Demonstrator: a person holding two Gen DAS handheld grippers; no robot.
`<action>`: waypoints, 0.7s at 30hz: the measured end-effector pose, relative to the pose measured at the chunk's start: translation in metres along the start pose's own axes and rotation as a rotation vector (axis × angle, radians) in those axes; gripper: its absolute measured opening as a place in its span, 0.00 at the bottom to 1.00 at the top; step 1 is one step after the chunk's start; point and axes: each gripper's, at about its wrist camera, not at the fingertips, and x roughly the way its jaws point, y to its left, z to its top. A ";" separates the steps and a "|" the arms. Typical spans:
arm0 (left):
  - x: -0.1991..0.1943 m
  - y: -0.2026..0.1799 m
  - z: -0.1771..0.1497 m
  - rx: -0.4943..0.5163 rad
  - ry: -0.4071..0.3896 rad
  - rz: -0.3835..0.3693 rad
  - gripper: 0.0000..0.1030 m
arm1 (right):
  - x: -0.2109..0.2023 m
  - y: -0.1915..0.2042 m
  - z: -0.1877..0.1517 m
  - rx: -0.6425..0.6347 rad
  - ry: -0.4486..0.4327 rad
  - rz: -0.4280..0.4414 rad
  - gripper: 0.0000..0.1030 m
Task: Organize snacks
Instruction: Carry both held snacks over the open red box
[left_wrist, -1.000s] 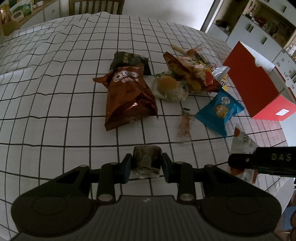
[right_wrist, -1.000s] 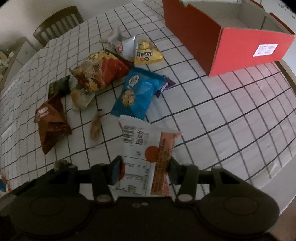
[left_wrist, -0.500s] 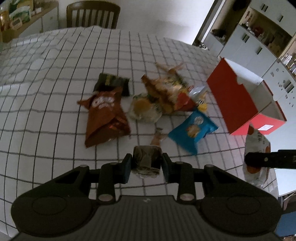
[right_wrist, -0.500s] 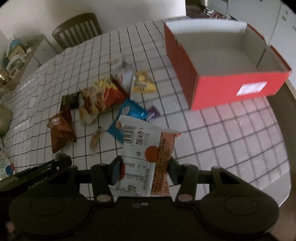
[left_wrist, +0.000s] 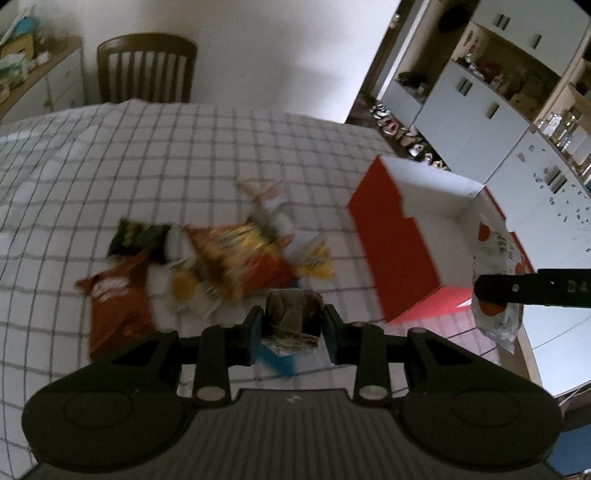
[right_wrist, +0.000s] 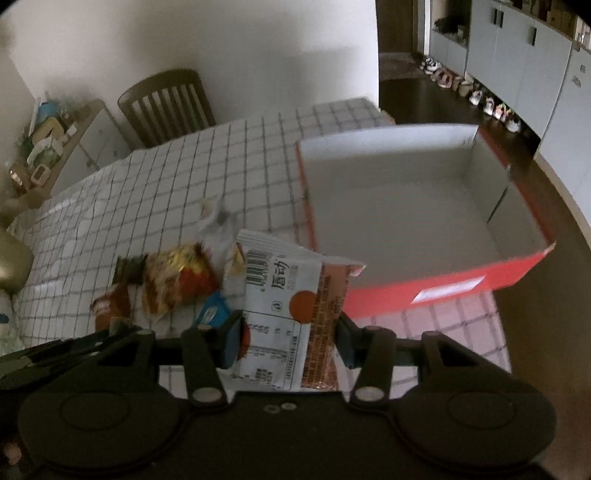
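The white and orange snack packet (right_wrist: 291, 314) is pinched between the pads of the right gripper (right_wrist: 286, 338), in the air just beside the near wall of the red box (right_wrist: 443, 284), not yet over its opening. The box looks empty inside. The left gripper (left_wrist: 293, 326) is pressed on a small dark wrapped snack (left_wrist: 293, 317), also in the air, further from the red box and above the pile of snack bags (left_wrist: 229, 266) that lies on the checked tablecloth (left_wrist: 147, 147) beside the box. Both loads hang free. I think the risks are these: the flat packet is held only at its lower part, so it may swing and catch the box wall; and the two grippers may collide if both come to the opening together.
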 end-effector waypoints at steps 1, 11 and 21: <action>0.002 -0.006 0.004 0.005 -0.004 -0.002 0.32 | 0.000 -0.005 0.005 -0.001 -0.006 -0.001 0.48; 0.030 -0.086 0.049 0.075 -0.029 -0.037 0.32 | 0.003 -0.062 0.046 -0.013 -0.037 -0.030 0.48; 0.078 -0.160 0.085 0.119 -0.001 -0.056 0.32 | 0.017 -0.109 0.076 -0.072 -0.026 -0.058 0.48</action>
